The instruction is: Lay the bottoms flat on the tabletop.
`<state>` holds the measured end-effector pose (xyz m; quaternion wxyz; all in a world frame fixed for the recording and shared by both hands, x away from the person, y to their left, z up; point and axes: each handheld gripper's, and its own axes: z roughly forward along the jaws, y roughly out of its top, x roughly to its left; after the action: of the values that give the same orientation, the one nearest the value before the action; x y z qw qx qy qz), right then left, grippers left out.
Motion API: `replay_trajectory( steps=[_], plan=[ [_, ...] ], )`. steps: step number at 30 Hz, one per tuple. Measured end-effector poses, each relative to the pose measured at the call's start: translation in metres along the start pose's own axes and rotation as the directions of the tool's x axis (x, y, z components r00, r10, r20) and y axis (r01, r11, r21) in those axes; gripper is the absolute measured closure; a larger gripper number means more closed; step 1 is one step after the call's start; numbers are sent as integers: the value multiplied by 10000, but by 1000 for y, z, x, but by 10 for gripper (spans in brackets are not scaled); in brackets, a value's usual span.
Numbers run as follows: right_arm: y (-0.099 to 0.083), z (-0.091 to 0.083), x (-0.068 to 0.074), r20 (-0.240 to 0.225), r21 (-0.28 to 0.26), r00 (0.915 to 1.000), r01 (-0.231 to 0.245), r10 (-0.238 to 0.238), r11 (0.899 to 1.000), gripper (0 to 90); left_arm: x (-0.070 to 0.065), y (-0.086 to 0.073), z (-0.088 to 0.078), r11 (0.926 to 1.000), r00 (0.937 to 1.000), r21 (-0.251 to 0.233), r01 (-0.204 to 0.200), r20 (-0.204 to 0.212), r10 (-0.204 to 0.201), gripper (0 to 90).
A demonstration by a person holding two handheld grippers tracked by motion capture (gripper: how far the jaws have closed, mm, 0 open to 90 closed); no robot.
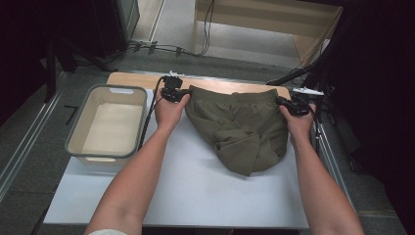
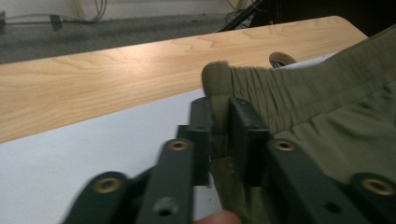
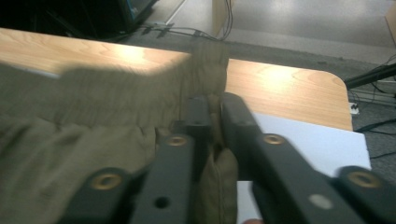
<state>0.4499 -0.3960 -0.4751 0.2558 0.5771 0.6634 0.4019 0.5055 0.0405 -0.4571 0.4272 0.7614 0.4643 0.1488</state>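
Olive-green fabric shorts point(image 1: 240, 128) lie on a white rectangular mat point(image 1: 195, 186) that covers most of a light wooden table point(image 1: 132, 78). Taking the shorts as landmark: their elastic waistband runs along the mat's far edge, just short of the bare wooden strip, and their long axis runs across the table from one hand to the other. The legs are bunched and folded toward the person, ending in a point near the mat's middle. A wide stretch of bare mat lies on the person's side of the shorts; little room remains beyond the waistband. A grey-rimmed, cream plastic tub point(image 1: 78, 128) stands well apart from the shorts, beyond the left hand.

The left gripper point(image 1: 179, 96) sits at the left waistband corner, the right gripper point(image 1: 287, 104) at the right corner. In each gripper view the black jaws stand narrowly apart with the waistband's thick end between them; whether the pads press on the cloth cannot be told. Both forearms reach forward, roughly parallel, hands level at the waistband.
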Motion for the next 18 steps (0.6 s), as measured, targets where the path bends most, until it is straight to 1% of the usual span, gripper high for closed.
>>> replay_trajectory(
  steps=[1, 2, 3, 4, 5, 7, 8, 11, 12, 14, 16, 18],
  plan=[
    [0, -1, 1, -96, -37, 9999, -127, 127, 9999, 558, -1, -1, -2, 10000, 10000, -42, -12, 53, 12, 620],
    [0, -3, 0, -229, -20, 9995, -209, 208, 9998, 501, -4, -2, -4, 9999, 9999, -136, 6, 163, -4, 537],
    [0, -5, 0, -436, 71, 9984, -367, 369, 9993, 460, -7, -3, -6, 9999, 9999, -137, -54, 156, 56, 460],
    [-1, -8, 2, -519, 115, 9978, -409, 414, 9991, 413, -9, -5, -8, 9998, 9995, -134, -168, 269, 171, 408],
    [-3, -10, 3, -564, 154, 9979, -324, 332, 9994, 377, -12, -7, -10, 9995, 9986, -133, -276, 445, 282, 352],
    [-7, -16, 9, -746, 268, 9970, -189, 209, 9995, 335, -19, -11, -14, 9989, 9967, -204, -426, 689, 439, 282],
    [-9, -20, 12, -838, 239, 9964, -121, 141, 9996, 310, -22, -13, -16, 9988, 9955, -226, -432, 835, 449, 259],
    [-16, -30, 18, -1220, 254, 9923, -175, 205, 9995, 225, -31, -19, -22, 9983, 9913, -318, -486, 1207, 521, 221],
    [-18, -33, 21, -1287, 275, 9913, -227, 261, 9994, 206, -34, -21, -24, 9980, 9893, -338, -543, 1336, 583, 210],
    [-23, -40, 25, -1396, 248, 9900, -191, 223, 9995, 172, -42, -27, -27, 9975, 9852, -342, -617, 1578, 663, 186],
    [-27, -48, 30, -1532, 200, 9880, -189, 218, 9996, 153, -51, -35, -31, 9969, 9803, -310, -728, 1819, 773, 172],
    [-32, -56, 35, -1647, 134, 9861, -191, 211, 9997, 133, -60, -43, -34, 9962, 9735, -271, -822, 2117, 860, 154]
  ],
)
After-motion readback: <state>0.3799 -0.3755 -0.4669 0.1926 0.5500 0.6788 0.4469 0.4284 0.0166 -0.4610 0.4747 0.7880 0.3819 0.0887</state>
